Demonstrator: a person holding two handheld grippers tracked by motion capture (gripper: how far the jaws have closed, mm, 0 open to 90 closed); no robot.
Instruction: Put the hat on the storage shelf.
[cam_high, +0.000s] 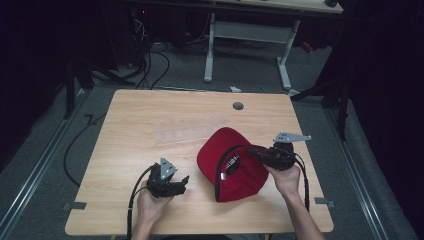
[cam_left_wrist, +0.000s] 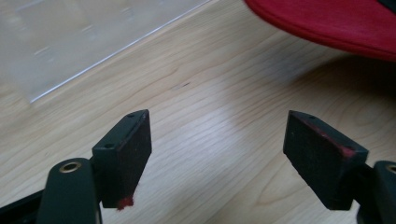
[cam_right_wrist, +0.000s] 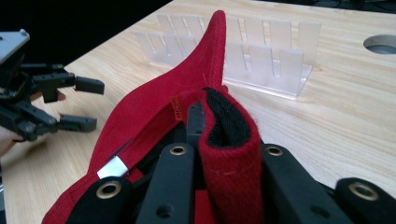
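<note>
High view: a red cap lies upside down right of centre on the wooden table, black sweatband showing, a clear plastic rack just behind it. The right gripper pinches its rim; the left gripper sits apart, empty.

Left gripper view: 2 jaws stand wide over bare wood, the cap's red edge beyond.

Right gripper view: jaws clamped on the cap's folded red-and-black band.
</note>
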